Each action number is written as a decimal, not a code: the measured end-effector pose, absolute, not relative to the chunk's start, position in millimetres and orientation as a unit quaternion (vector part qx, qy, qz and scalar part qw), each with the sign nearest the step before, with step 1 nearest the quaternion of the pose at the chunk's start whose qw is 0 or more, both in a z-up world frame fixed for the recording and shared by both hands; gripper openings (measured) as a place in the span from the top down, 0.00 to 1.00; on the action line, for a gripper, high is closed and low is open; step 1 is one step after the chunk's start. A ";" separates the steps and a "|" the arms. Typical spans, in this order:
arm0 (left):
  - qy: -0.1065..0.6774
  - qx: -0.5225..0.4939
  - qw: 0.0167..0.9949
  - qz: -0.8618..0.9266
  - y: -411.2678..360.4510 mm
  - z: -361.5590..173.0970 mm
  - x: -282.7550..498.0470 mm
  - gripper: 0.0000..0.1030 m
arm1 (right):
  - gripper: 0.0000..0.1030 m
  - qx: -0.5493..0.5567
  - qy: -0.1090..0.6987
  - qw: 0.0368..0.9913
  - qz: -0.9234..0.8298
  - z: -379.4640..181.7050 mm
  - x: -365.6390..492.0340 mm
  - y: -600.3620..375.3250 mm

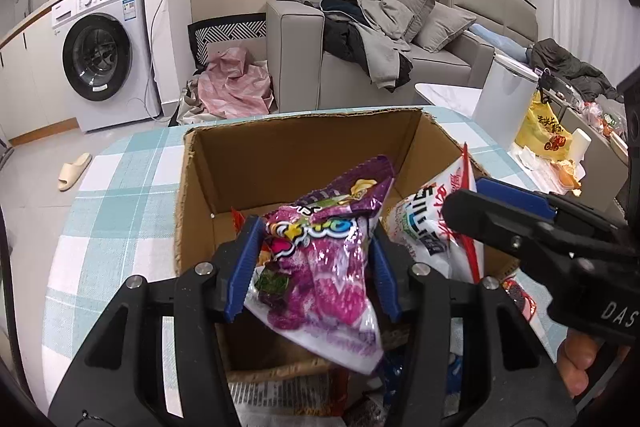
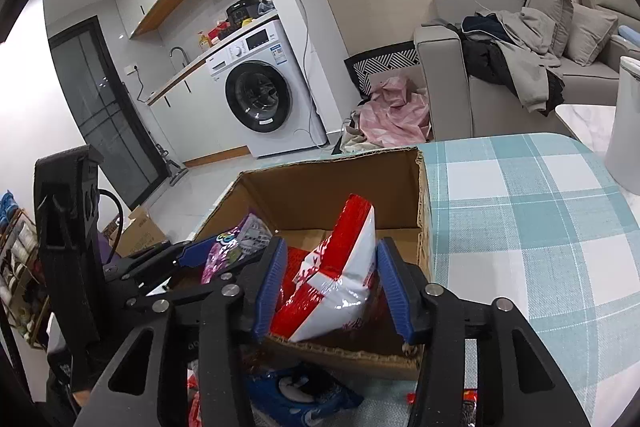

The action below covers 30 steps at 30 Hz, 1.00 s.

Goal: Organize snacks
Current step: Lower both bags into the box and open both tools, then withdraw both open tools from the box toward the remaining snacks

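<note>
An open cardboard box (image 1: pixel 288 151) stands on the checked tablecloth; it also shows in the right wrist view (image 2: pixel 320 195). My left gripper (image 1: pixel 316 259) is shut on a purple snack bag (image 1: pixel 324 259) and holds it over the box's near side. My right gripper (image 2: pixel 332 279) is shut on a red and white snack bag (image 2: pixel 340 267), also over the box. In the left wrist view the right gripper (image 1: pixel 472 203) comes in from the right with that bag (image 1: pixel 428 223). In the right wrist view the left gripper (image 2: pixel 192 251) and purple bag (image 2: pixel 236 243) show at the left.
More snack packets lie on the table in front of the box, a blue one (image 2: pixel 304 391) among them. A white bin (image 1: pixel 504 95) and a yellow bag (image 1: pixel 544 131) stand to the right. A sofa (image 1: pixel 360 59) and a washing machine (image 1: pixel 104 55) lie beyond the table.
</note>
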<state>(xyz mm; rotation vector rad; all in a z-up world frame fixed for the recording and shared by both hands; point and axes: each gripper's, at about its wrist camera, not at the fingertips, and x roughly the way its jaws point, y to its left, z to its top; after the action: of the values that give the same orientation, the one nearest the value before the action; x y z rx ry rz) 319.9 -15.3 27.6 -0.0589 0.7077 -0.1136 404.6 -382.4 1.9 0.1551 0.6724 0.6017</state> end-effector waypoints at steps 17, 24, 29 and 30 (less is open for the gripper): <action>0.302 -0.053 0.951 -0.036 14.4 55.0 232.1 0.01 | 0.00 0.040 0.294 0.912 0.284 12.6 351.9 -417.2; 0.296 -0.047 0.953 -0.032 17.0 62.0 194.1 0.01 | 0.00 0.028 0.298 0.914 0.274 11.6 324.2 -430.7; 0.294 -0.044 0.954 -0.027 19.4 62.9 167.1 0.01 | 0.00 0.021 0.295 0.915 0.275 13.2 307.9 -437.2; 0.295 -0.042 0.954 -0.025 19.0 63.8 163.1 0.01 | 0.00 0.020 0.297 0.915 0.272 12.2 305.4 -439.5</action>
<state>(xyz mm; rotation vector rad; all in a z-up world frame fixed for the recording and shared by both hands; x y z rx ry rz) 163.1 19.0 63.8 -0.0857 0.5984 -0.0507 305.4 -439.5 12.2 0.0414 0.6104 0.5599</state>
